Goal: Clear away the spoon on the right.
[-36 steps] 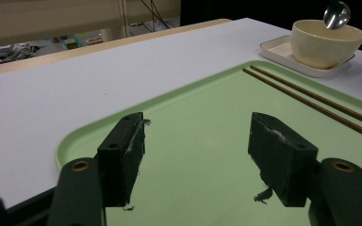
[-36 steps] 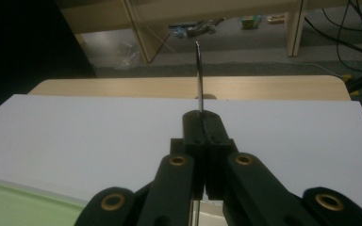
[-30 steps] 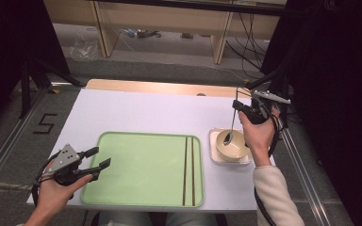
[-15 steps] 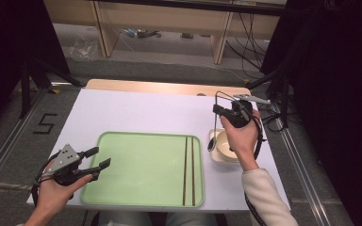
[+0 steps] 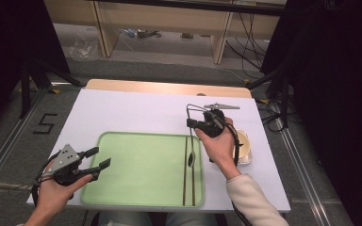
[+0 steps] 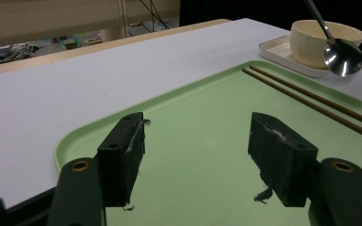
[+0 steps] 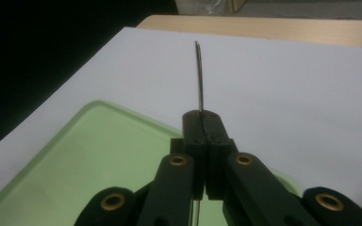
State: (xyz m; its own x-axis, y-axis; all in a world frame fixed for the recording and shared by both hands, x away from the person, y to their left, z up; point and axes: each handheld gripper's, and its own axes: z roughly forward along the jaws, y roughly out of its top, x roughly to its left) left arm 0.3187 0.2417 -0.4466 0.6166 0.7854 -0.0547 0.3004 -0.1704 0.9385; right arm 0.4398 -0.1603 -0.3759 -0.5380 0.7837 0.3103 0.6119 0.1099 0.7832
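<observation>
My right gripper (image 5: 192, 124) (image 7: 201, 115) is shut on the thin handle of a metal spoon (image 5: 191, 159) (image 7: 199, 75). The spoon's bowl (image 6: 343, 57) hangs over the right side of the green tray (image 5: 141, 169) (image 6: 193, 122), just above two dark chopsticks (image 5: 185, 176) (image 6: 311, 96) that lie side by side on it. A cream cup (image 5: 243, 145) (image 6: 320, 40) stands on a small white dish (image 6: 275, 47) to the right of the tray, beside my right hand. My left gripper (image 5: 102, 157) (image 6: 195, 136) stands open over the tray's left edge with nothing between its pads.
The tray lies on a white tabletop (image 5: 136, 113) with a wooden strip (image 5: 169, 88) along the far edge. Cables (image 5: 238, 146) trail from the right gripper. Beyond the table are floor, shelf legs and dark curtains at both sides.
My right hand has carried the spoon leftward from above the cup to over the tray's right side, by the chopsticks. The left gripper has stayed where it was.
</observation>
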